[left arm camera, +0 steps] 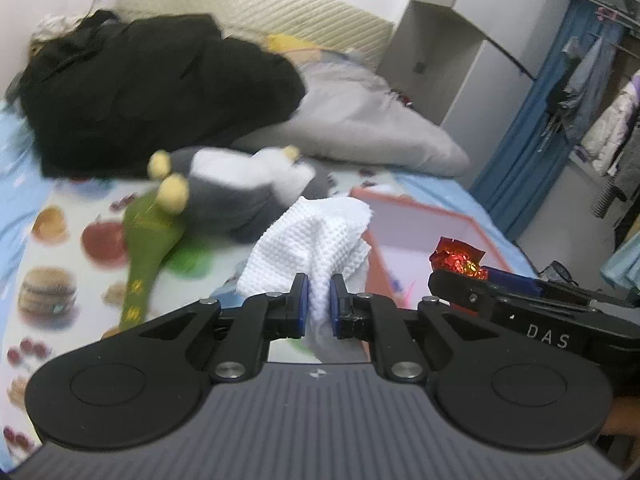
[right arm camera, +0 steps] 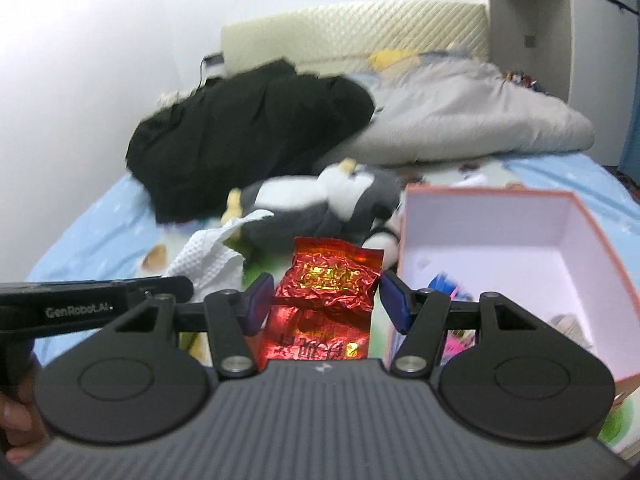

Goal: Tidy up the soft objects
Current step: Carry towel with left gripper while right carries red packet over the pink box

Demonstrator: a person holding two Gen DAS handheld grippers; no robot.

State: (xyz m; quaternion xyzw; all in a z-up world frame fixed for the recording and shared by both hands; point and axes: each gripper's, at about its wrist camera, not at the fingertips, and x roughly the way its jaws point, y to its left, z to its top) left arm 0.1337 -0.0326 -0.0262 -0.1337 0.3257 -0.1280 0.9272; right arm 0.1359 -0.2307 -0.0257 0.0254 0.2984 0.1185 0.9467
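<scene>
My left gripper [left arm camera: 319, 300] is shut on a white waffle-weave cloth [left arm camera: 316, 236] and holds it above the bed, just left of an open pink box [left arm camera: 416, 232]. My right gripper [right arm camera: 325, 300] is shut on a crinkled red foil packet [right arm camera: 328, 280], held left of the same box [right arm camera: 516, 240]; the packet also shows in the left wrist view [left arm camera: 458, 258]. A grey-and-white plush toy [left arm camera: 248, 188] with yellow feet lies on the bed behind the cloth, next to a green sock-like item [left arm camera: 146, 248].
A black jacket [left arm camera: 152, 92] and a grey duvet [left arm camera: 360, 116] are heaped at the head of the bed. The sheet [left arm camera: 52, 248] has a food print. The box holds a few small items [right arm camera: 444, 284]. A wardrobe and hanging clothes [left arm camera: 600, 120] stand to the right.
</scene>
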